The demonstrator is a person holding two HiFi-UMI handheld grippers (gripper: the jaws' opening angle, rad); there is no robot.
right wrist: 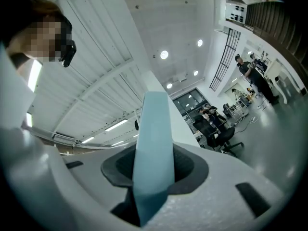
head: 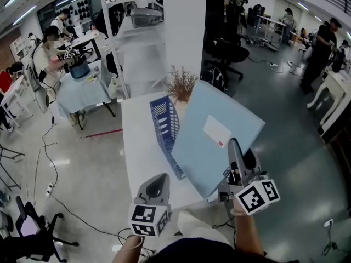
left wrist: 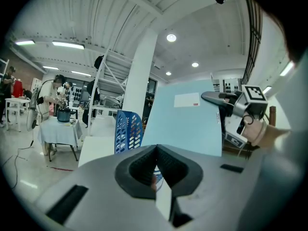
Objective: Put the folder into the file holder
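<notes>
My right gripper (head: 235, 156) is shut on the right edge of a light blue folder (head: 215, 138) with a white label and holds it up, tilted, over the right side of the white table (head: 137, 147). In the right gripper view the folder's edge (right wrist: 153, 143) runs straight up between the pads of that gripper (right wrist: 154, 166). A blue perforated file holder (head: 164, 126) stands on the table just left of the folder, its open top facing up. My left gripper (head: 156, 193) hovers over the table's near edge, shut and empty (left wrist: 156, 163); from there I see the file holder (left wrist: 127, 131) and the folder (left wrist: 185, 121).
A dried brown plant (head: 181, 84) stands at the table's far end against a white pillar (head: 184, 26). People work at a cloth-covered table (head: 82, 89) at far left. Office chairs (head: 227, 51) and more desks stand on the grey floor to the right.
</notes>
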